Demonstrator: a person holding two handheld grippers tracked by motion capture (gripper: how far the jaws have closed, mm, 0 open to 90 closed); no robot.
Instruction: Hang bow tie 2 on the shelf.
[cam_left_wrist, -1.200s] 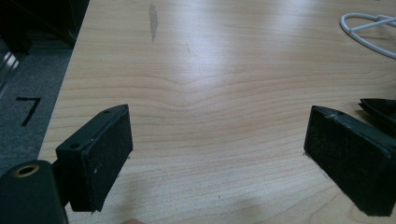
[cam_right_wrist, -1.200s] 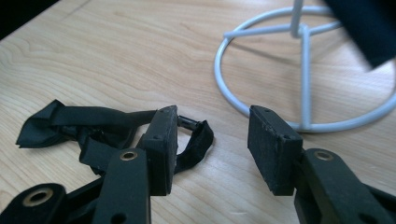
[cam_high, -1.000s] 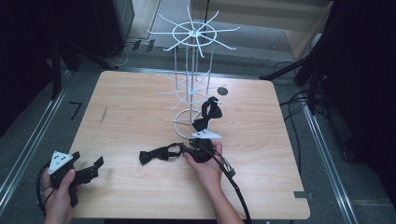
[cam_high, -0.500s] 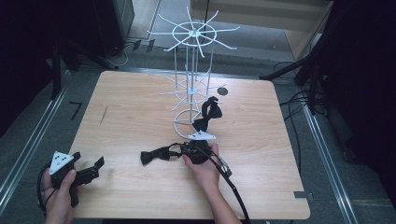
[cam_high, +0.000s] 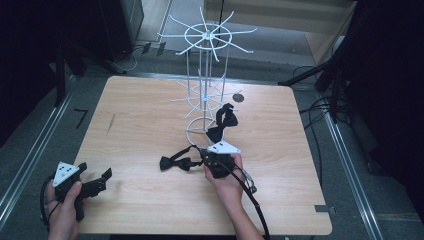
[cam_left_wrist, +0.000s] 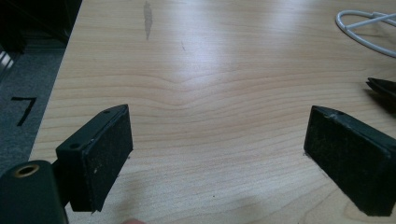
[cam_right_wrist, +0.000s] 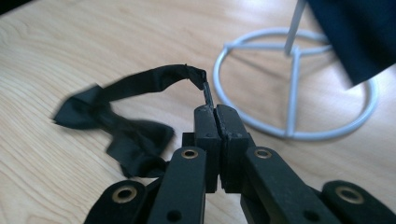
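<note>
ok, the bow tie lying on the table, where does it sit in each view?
High view: bow tie lies centre, left of the right gripper, which pinches its strap.
Left gripper view: a dark tip at the right edge, too little to tell.
Right gripper view: left of centre, strap arching into the shut fingers.
Shared landmark: the white wire rack's base ring.
</note>
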